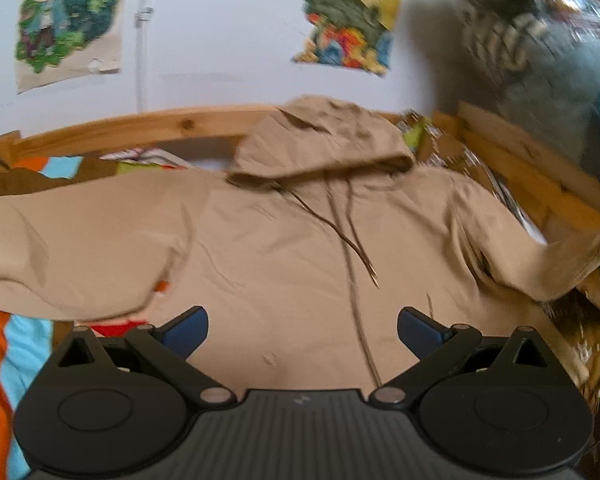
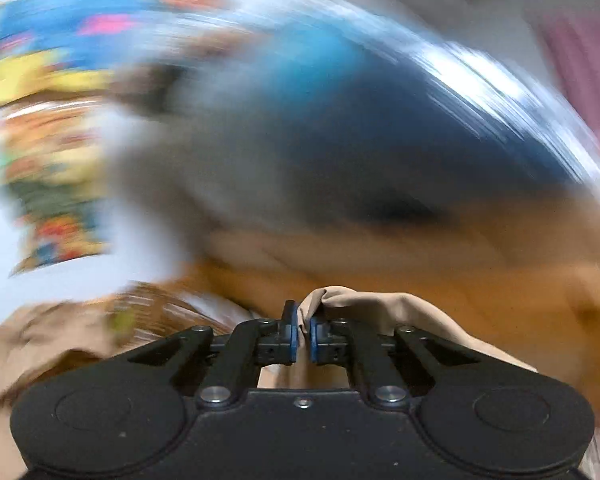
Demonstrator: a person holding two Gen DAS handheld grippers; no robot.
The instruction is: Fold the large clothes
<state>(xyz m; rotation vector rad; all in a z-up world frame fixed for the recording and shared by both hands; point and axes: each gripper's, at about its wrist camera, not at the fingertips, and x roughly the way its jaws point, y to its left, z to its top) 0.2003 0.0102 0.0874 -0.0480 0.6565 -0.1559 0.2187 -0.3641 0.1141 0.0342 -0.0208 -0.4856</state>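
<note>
- Hovering nearest the lens, the left gripper [image 1: 302, 334] has its jaws spread wide with nothing between them, poised over the lower front of the hoodie [image 1: 292, 248].
- Beyond the left gripper, the hoodie lies face up on the bed, zip line running away toward the hood [image 1: 324, 144], sleeves out to either side.
- The right sleeve [image 1: 556, 264] looks lifted at its far end, well right of the left gripper.
- In the right wrist view, the right gripper [image 2: 303, 338] is pinched tight on a bunch of tan cloth [image 2: 364, 304], probably that sleeve; everything behind is blurred.
- Judgement: the right arm is nearer the sleeve, so the fold should carry it inward toward the zip.
</note>
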